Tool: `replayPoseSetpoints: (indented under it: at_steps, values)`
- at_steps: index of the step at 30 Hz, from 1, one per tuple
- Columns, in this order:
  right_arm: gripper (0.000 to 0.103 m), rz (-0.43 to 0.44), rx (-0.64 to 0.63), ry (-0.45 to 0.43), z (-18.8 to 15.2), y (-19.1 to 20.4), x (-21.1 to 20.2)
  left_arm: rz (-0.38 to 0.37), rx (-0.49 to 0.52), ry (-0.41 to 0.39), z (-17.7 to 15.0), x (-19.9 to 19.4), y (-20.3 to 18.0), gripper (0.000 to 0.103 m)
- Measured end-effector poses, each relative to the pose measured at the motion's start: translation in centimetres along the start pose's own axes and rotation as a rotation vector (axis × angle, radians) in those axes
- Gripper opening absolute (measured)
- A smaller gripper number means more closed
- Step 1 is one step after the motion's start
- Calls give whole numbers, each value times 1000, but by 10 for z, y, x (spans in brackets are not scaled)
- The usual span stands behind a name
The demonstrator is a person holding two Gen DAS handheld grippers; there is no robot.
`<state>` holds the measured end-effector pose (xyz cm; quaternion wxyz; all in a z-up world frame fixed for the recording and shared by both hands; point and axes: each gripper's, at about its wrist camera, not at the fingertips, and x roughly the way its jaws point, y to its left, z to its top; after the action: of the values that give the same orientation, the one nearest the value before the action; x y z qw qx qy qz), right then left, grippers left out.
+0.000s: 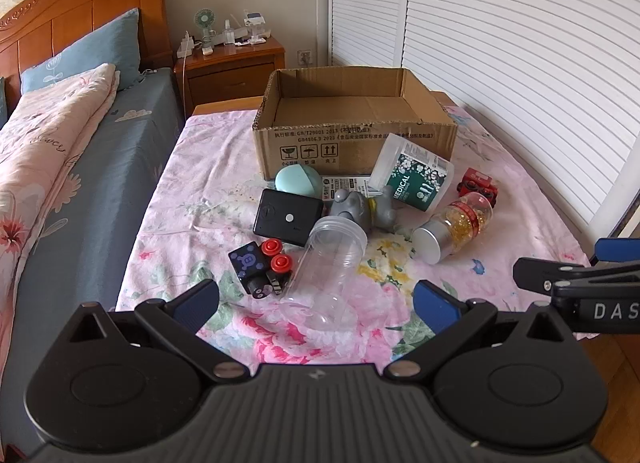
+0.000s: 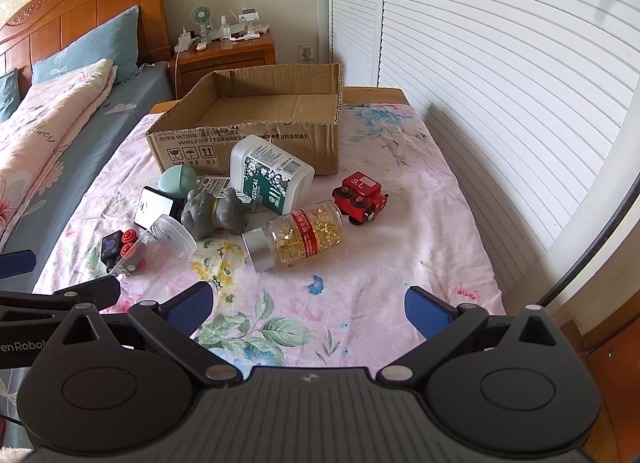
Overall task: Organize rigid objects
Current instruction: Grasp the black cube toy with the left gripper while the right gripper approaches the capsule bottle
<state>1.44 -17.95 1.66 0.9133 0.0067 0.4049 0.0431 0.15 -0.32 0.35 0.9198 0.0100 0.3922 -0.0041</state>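
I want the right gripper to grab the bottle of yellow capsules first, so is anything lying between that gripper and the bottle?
Nothing visible. The right gripper is open over bare floral cloth, and the capsule bottle lies on its side just ahead, silver cap toward the gripper. The red toy train sits behind it.

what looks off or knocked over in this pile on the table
Three containers lie tipped on their sides: the clear jar, lidless and empty, the capsule bottle and the green-label tub, which leans on the box. The box is empty with a ragged front rim. Nothing looks spilled.
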Motion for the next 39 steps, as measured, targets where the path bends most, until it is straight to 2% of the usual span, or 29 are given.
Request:
replayPoseSetpoints:
  at_steps: [15,27,33,39]
  values:
    - [103,1,-12,-6,3,2,-1,-12,-6,-9,2,1,4,102]
    - [103,40,-74,-63,8,3,0,-17,35,-36,6,4,11,102]
    - [103,72,-116,-92,7,2,3,5,48,-30,6,14,19,102]
    - [103,84,-121,-82,7,-1,15,31,46,-26,3,25,31,102]
